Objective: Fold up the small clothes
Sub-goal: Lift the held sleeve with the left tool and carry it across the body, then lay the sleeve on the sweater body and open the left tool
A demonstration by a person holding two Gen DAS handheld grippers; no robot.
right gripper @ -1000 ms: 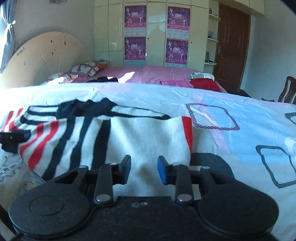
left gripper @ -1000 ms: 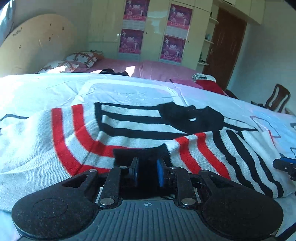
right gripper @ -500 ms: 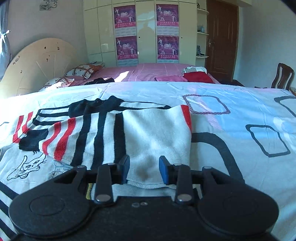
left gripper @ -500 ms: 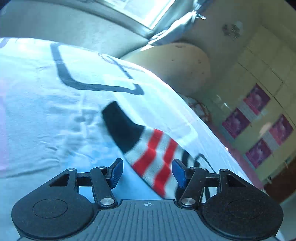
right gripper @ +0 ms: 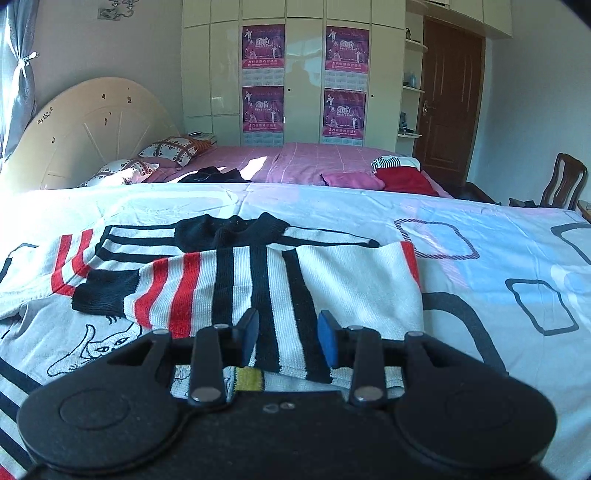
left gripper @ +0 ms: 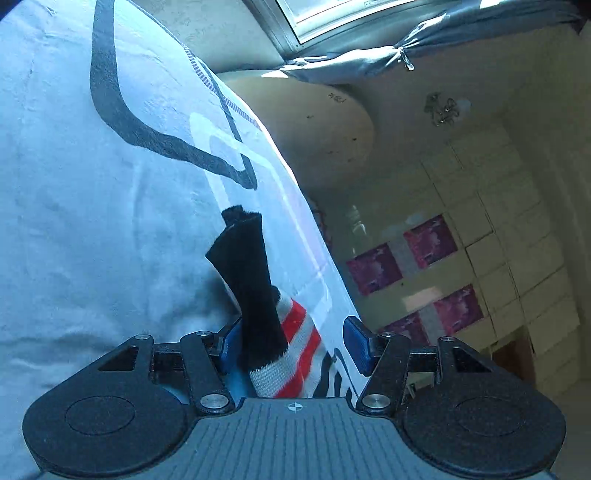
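Note:
A white knit sweater (right gripper: 258,280) with red and black stripes lies on the patterned bed sheet (right gripper: 498,251), its right sleeve folded across the body, black cuff (right gripper: 105,291) at the left. My right gripper (right gripper: 286,338) is open just above the sweater's near hem. In the tilted left wrist view, my left gripper (left gripper: 293,343) is open, with the other sleeve's black cuff (left gripper: 255,291) and red stripes lying between its fingers, close to the left pad (left gripper: 229,341).
A second bed (right gripper: 314,162) with pink cover, pillows (right gripper: 170,149) and folded clothes (right gripper: 402,177) stands behind. A wardrobe (right gripper: 295,74) and door (right gripper: 447,99) are at the back, a chair (right gripper: 561,181) at the right, a curtained window (left gripper: 351,33) at the left.
My left gripper let go of the folded sleeve's cuff, opened, and swung left to the other sleeve, tilting sideways. My right gripper pulled back toward the sweater's near hem, staying open.

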